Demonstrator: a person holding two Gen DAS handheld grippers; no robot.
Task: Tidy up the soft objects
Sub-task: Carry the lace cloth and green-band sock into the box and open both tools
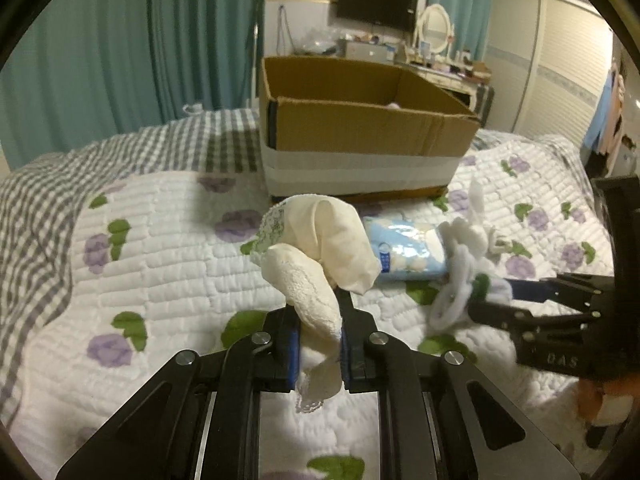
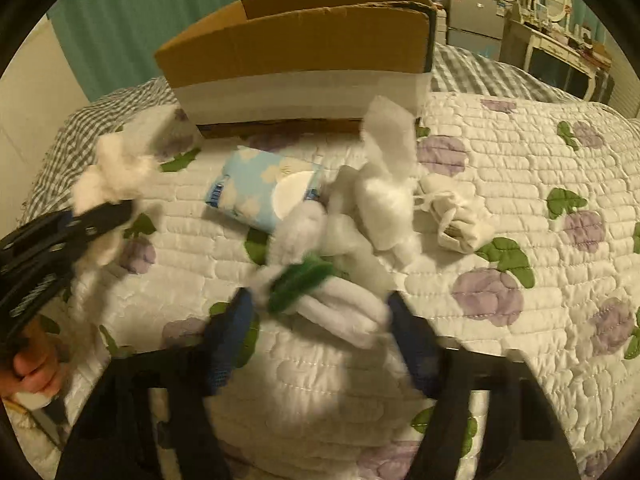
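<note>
My left gripper [image 1: 320,334] is shut on a cream cloth [image 1: 320,256] and holds it above the bed; it shows in the right wrist view [image 2: 100,216] at the left. My right gripper [image 2: 320,312] is blurred, its jaws apart around a white fluffy bundle with a green band [image 2: 320,280]; in the left wrist view the right gripper [image 1: 492,300] has the bundle [image 1: 460,272] between its tips. A blue packet of cotton pads [image 2: 264,192] lies on the quilt before an open cardboard box [image 2: 296,48], also seen in the left wrist view [image 1: 360,128].
The floral quilt [image 2: 520,320] covers the bed, with a grey checked blanket [image 1: 120,152] behind. A small cream drawstring pouch [image 2: 460,220] lies right of the bundle. A dressing table with a mirror [image 1: 436,28] stands beyond the bed. Teal curtains [image 1: 120,40] hang at the left.
</note>
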